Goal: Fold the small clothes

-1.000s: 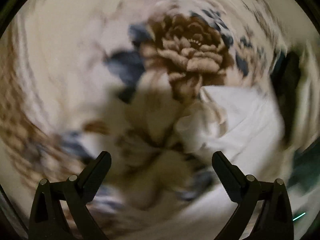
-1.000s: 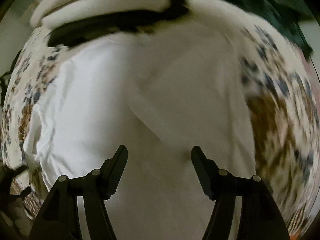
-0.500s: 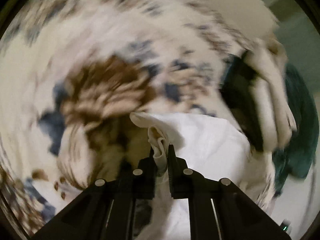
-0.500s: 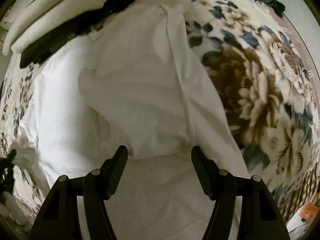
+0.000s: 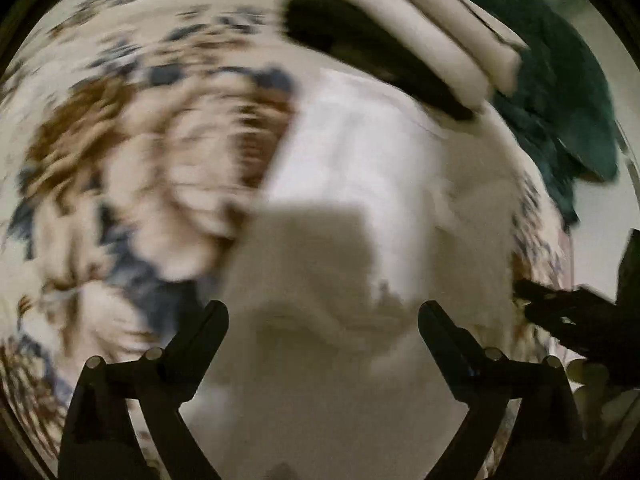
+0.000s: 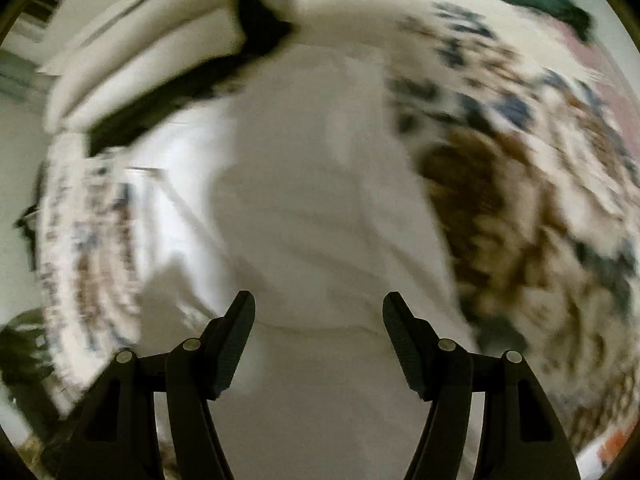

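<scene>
A white garment (image 5: pixel 360 184) lies spread on a floral blanket (image 5: pixel 120 168); it also shows in the right wrist view (image 6: pixel 312 184). My left gripper (image 5: pixel 322 318) is open and empty just above the near part of the garment. My right gripper (image 6: pixel 319 308) is open and empty over the garment's near part. Both views are motion-blurred. The other gripper shows dark at the right edge of the left wrist view (image 5: pixel 580 320).
A stack of folded cream and black clothes (image 5: pixel 408 40) lies at the far edge of the garment, also in the right wrist view (image 6: pixel 160 64). A dark green cloth (image 5: pixel 560 92) lies beyond it. The floral blanket (image 6: pixel 520 184) surrounds the garment.
My left gripper was shut on a bunched edge of the white garment half a second ago; now it is open and the cloth lies flat. Both views have swung.
</scene>
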